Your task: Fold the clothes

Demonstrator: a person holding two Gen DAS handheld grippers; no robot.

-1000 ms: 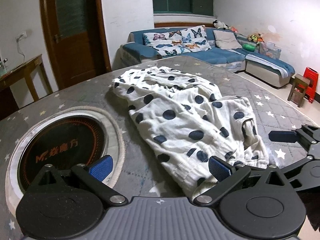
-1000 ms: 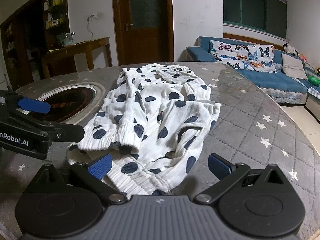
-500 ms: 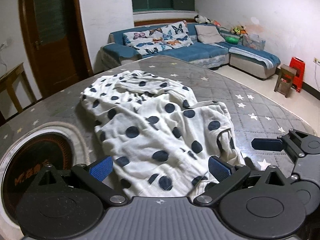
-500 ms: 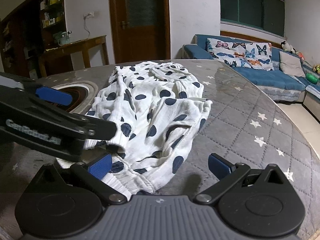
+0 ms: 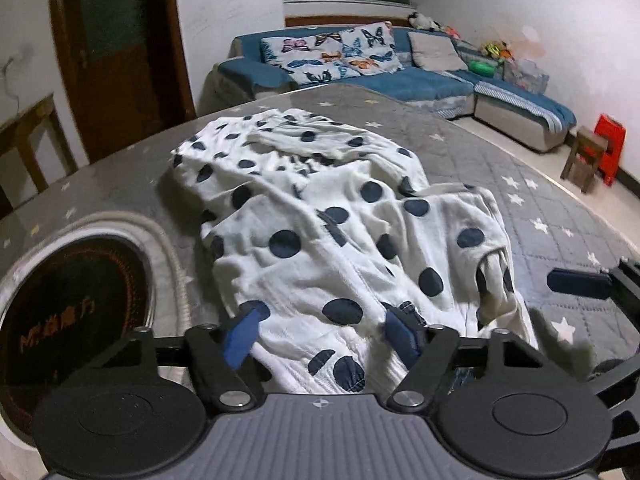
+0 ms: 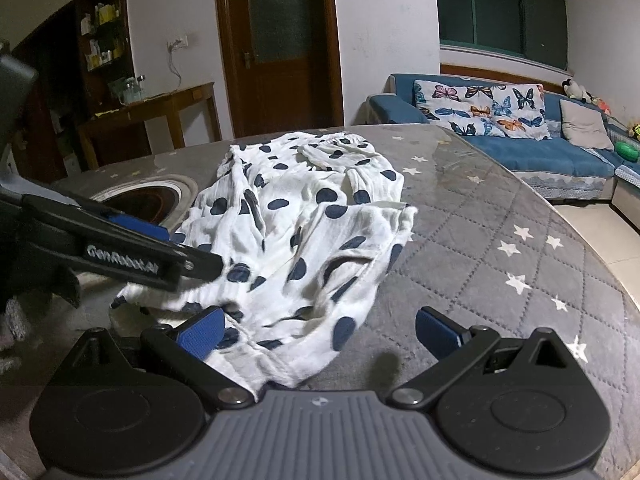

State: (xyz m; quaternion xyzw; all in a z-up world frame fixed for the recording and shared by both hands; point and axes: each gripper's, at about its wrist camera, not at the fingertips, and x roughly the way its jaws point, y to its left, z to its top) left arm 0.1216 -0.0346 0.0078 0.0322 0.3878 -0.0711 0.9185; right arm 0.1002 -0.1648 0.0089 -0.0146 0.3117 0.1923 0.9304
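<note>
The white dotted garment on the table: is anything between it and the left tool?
Nothing visible. The white cotton garment with dark blue dots already lies between the closing left tool's blue pads, near its hem.

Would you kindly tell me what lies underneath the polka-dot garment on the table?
The polka-dot garment lies on a grey star-patterned quilted cover that shows all around it. A round dark inset sits beside it, uncovered. Whatever is directly beneath the cloth is hidden.
</note>
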